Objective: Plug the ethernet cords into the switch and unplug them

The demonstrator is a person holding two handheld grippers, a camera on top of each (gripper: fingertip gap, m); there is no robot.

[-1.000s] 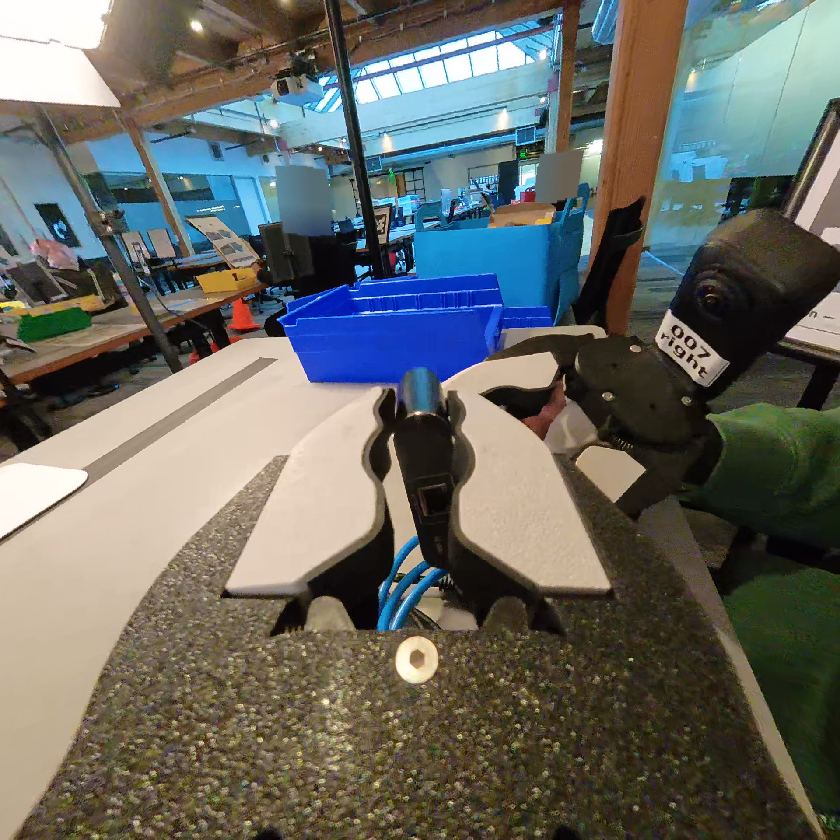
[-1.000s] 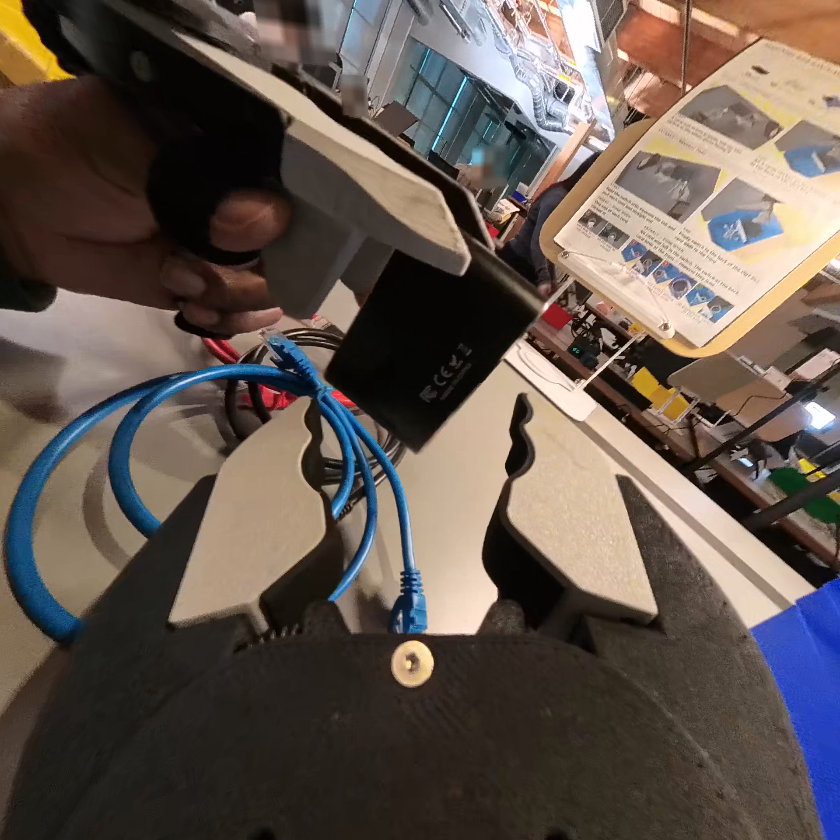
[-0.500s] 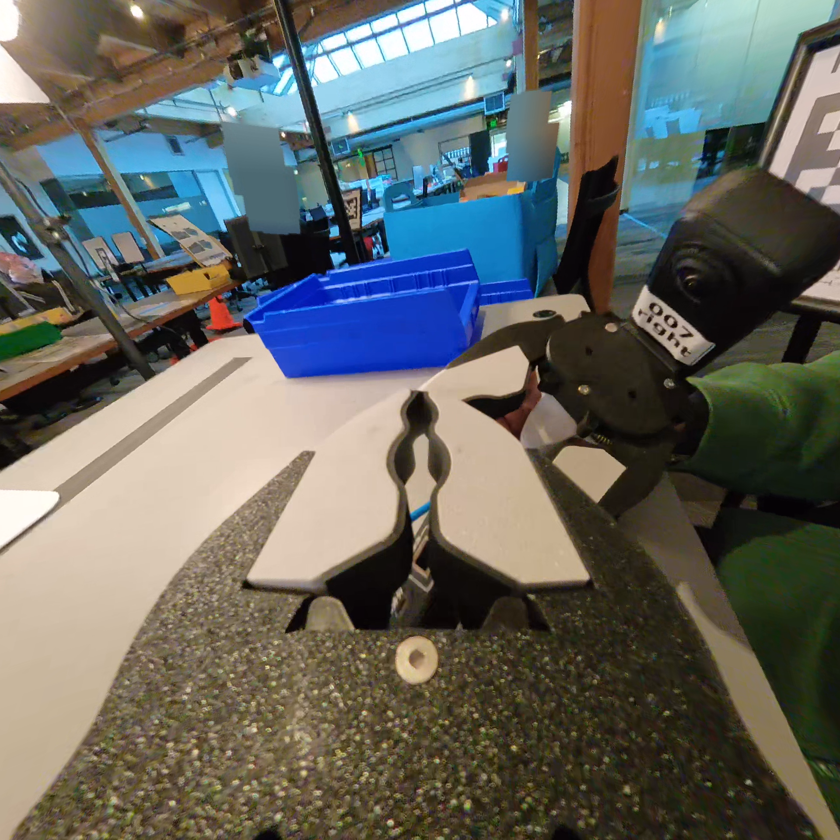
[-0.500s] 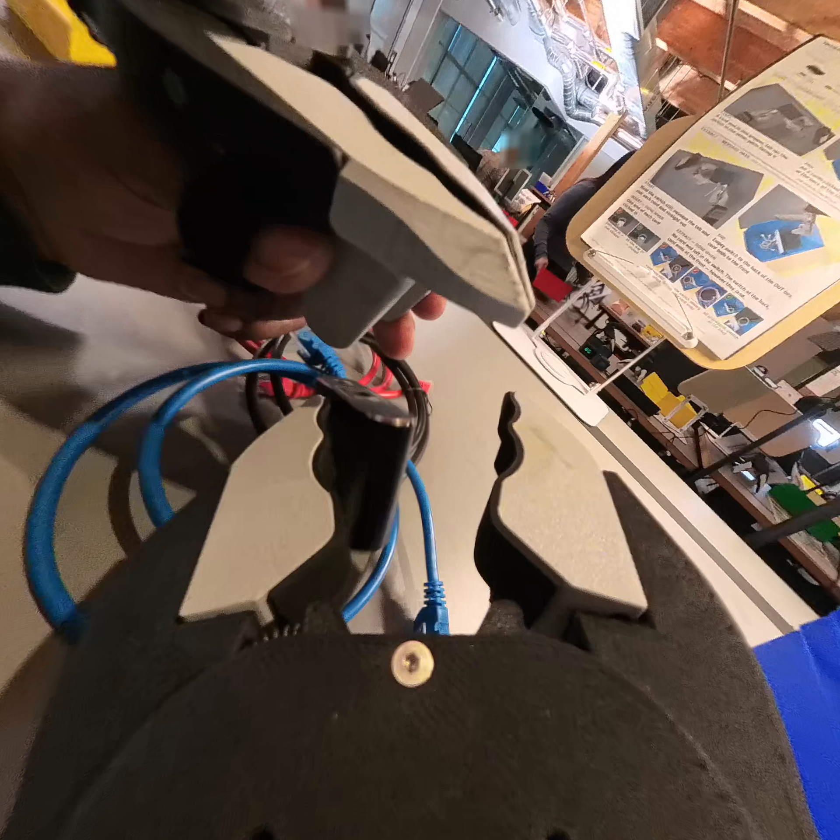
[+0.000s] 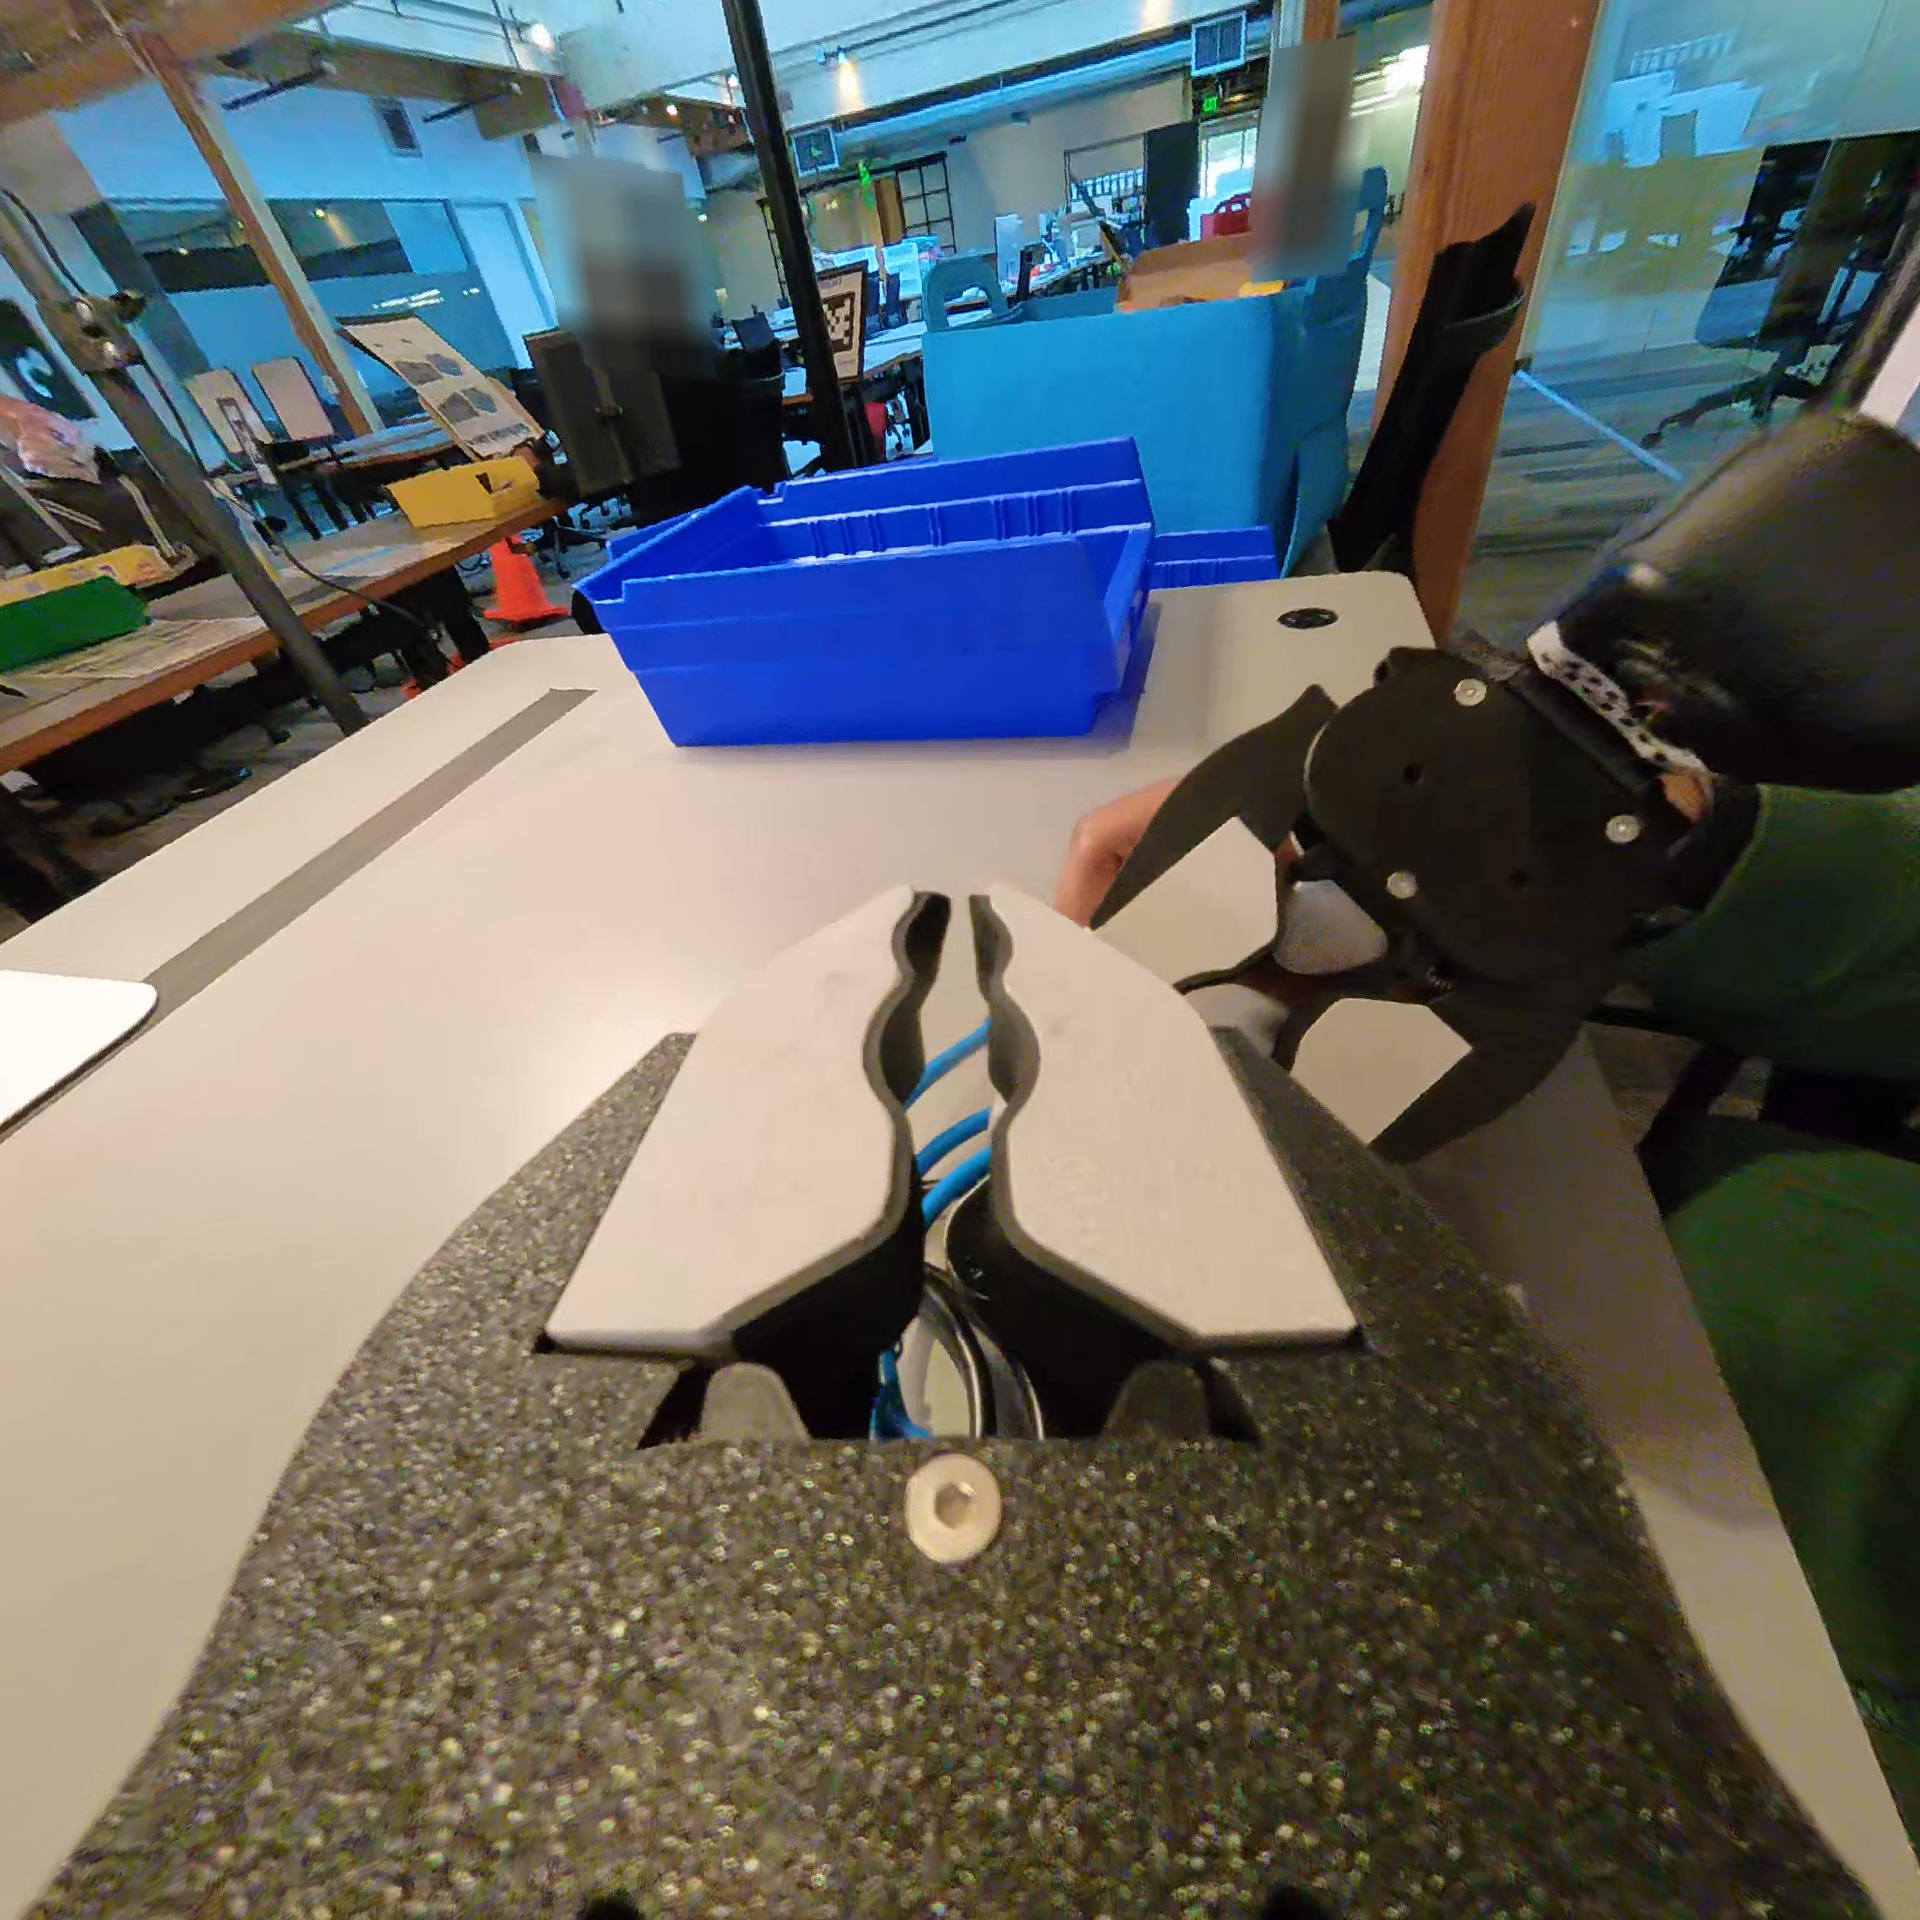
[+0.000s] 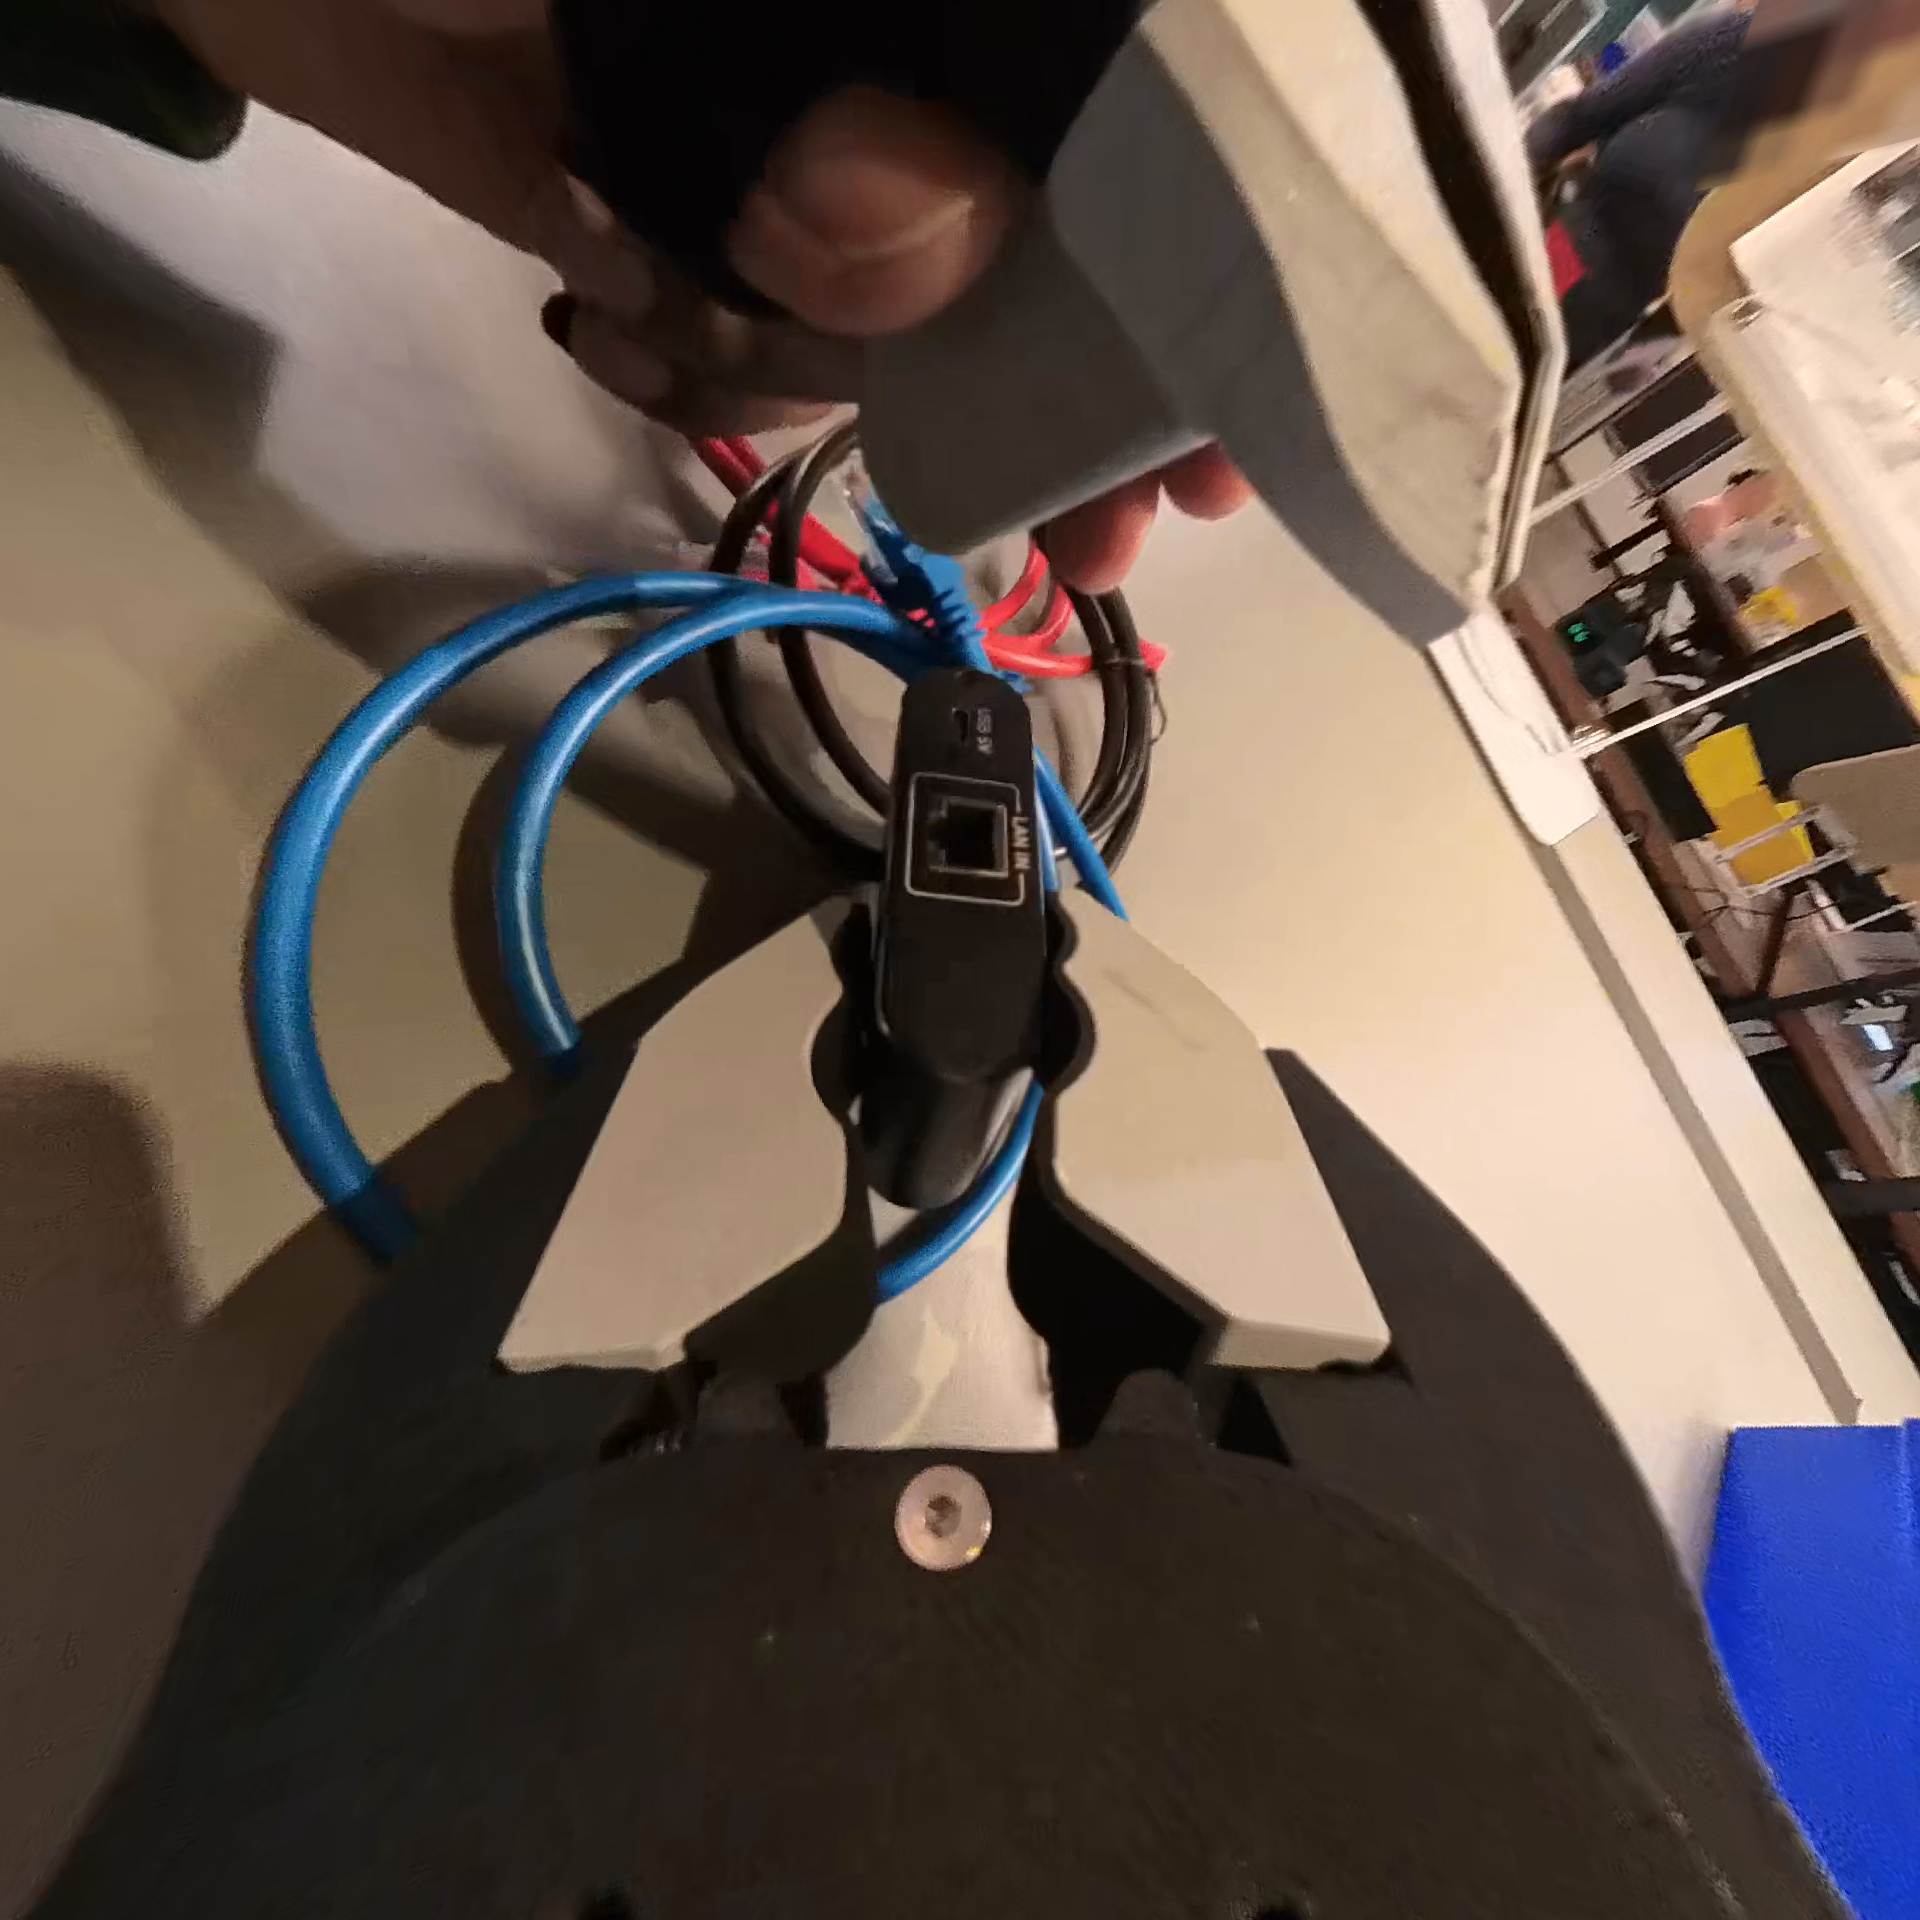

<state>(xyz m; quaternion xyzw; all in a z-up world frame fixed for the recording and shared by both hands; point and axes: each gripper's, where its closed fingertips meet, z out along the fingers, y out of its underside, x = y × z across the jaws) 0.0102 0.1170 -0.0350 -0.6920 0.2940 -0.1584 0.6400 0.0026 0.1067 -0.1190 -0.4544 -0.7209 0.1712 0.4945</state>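
My right gripper (image 6: 961, 914) is shut on the small black switch (image 6: 961, 790), which stands on edge with one port facing the camera. A coiled blue ethernet cord (image 6: 312, 883) lies on the table beyond it, with its blue plug (image 6: 914, 571) just past the switch. Red (image 6: 1029, 644) and black (image 6: 1122, 727) cords lie under the blue one. My left gripper (image 5: 958, 904) is shut and empty, with the blue cord (image 5: 951, 1101) showing below its narrow gap. It hovers over the cords in the right wrist view (image 6: 1486, 582).
A blue plastic bin (image 5: 883, 623) stands at the far end of the white table (image 5: 468, 883). It also shows in the right wrist view (image 6: 1818, 1662). A white pad (image 5: 52, 1029) lies at the left edge. A green sleeve (image 5: 1818, 914) reaches in from the right. Workbenches stand beyond. Spacing between my two grippers at the tips: around 8 centimetres.
The switch passed from my left gripper to my right. The left let go, shut empty and rose. The right closed on the switch and turned it port-up.
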